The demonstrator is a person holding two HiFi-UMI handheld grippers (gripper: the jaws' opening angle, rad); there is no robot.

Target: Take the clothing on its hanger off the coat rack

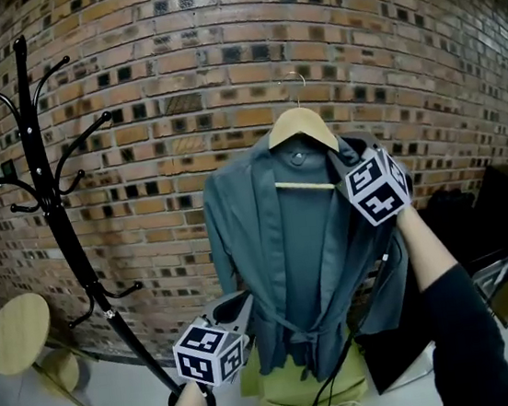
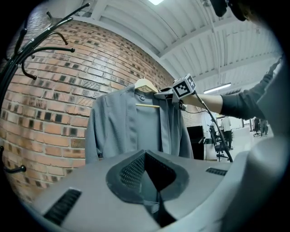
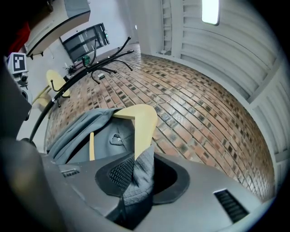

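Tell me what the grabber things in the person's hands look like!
Both the left gripper and the right gripper are smooth grey plastic, with dark, bumpy-patterned fingers. Each carries a white cube printed with black square markers. A thin black cable hangs from the right one, and that arm wears a dark sleeve.

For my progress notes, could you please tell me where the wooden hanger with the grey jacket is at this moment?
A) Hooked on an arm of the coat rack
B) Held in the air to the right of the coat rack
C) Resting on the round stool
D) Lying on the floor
B: in the head view the wooden hanger carries the grey jacket clear of the black coat rack, its hook free, with the right gripper clamped on the jacket's shoulder.
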